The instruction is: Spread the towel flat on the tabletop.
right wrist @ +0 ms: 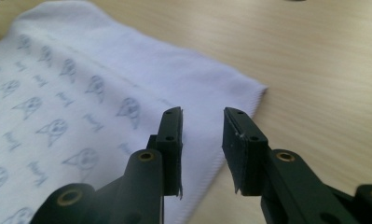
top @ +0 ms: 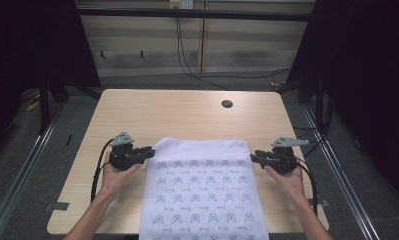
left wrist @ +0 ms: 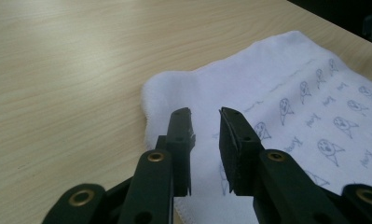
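A white cloth (top: pixel 202 185) printed with small grey figures lies flat on the wooden table (top: pixel 187 112), its near end hanging over the front edge. My left gripper (top: pixel 151 152) sits at the cloth's far left corner (left wrist: pixel 167 88), jaws apart above the fabric with nothing pinched. My right gripper (top: pixel 253 157) is at the far right corner (right wrist: pixel 256 88), its jaws likewise parted over the hem (right wrist: pixel 211 172). In the left gripper view the gripper (left wrist: pixel 205 116) hovers just over the cloth; in the right gripper view the gripper (right wrist: pixel 203 116) does the same.
A round cable hole (top: pixel 227 104) is in the table's far right part. Bare wood lies beyond the cloth and on both sides of it. Cables (top: pixel 187 65) hang along the back wall, and metal rails (top: pixel 32 150) run beside the table.
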`<state>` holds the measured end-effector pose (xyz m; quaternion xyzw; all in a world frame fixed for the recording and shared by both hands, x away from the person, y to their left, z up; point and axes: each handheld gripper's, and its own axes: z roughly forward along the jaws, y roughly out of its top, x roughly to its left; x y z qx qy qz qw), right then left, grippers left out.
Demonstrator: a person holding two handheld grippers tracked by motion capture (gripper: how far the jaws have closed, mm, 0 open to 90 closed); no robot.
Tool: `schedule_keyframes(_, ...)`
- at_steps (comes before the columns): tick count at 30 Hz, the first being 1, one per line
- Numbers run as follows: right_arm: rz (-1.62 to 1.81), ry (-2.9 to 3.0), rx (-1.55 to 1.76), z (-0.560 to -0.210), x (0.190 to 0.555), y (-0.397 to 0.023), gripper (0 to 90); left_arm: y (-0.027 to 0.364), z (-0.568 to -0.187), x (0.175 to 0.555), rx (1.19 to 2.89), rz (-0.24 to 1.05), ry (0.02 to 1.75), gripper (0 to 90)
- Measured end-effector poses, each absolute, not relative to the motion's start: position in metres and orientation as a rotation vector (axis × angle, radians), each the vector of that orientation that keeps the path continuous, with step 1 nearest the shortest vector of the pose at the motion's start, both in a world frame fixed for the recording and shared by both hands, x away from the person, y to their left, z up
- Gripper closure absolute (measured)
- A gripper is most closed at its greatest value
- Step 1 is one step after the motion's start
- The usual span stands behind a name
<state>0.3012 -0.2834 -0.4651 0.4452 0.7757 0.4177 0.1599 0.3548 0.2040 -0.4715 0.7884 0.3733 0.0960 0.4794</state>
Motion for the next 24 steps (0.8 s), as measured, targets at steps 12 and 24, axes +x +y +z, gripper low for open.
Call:
schedule_keyframes(12, 1.121, 2.386, 1.244, -0.492, 0.312, -0.251, 66.8, 0.184, -0.507, 0.36, 2.096, 0.186, 0.884, 69.6)
schedule_keyframes(24, 1.042, 2.452, 1.223, -0.499, 0.299, -0.256, 85.5, 0.187, -0.507, 0.354, 2.121, 0.144, 0.866, 85.8)
